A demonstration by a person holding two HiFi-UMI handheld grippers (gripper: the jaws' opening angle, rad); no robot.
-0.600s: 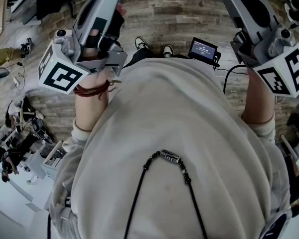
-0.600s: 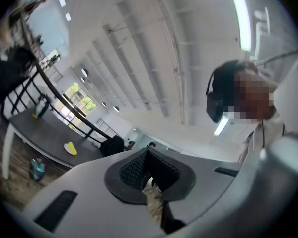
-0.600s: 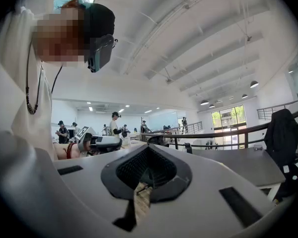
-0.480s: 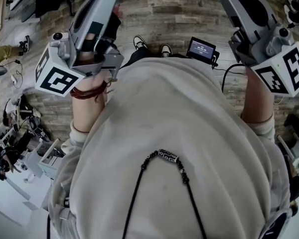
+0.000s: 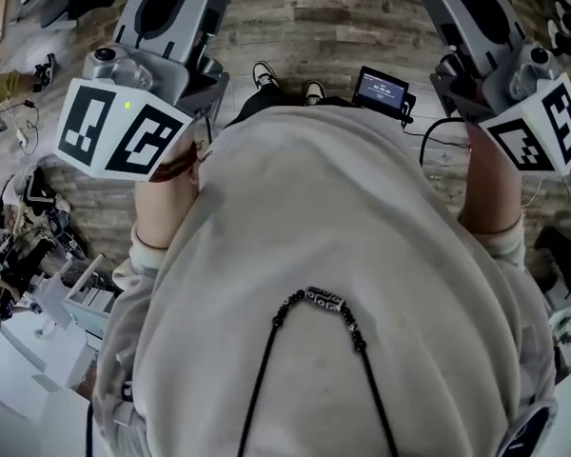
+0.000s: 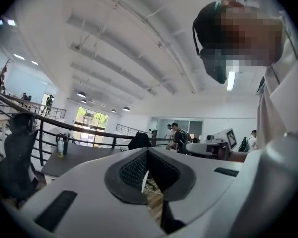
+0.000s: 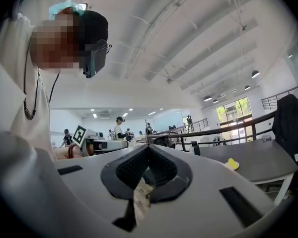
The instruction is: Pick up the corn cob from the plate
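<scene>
Standing on a wood-plank floor (image 5: 295,27), a person in a pale sweatshirt (image 5: 343,255) holds the left tongs (image 6: 147,152) and right tongs (image 7: 148,148) at chest height, both pinched together on nothing and pointing roughly level. No corn cob or plate shows in any view; only a small yellow thing (image 7: 232,163), too far off to identify, lies on a grey bench (image 7: 263,160). The pickup looks not yet begun: find the plate first, tip one pair of tongs down, spread it wide, then close across the cob's middle.
</scene>
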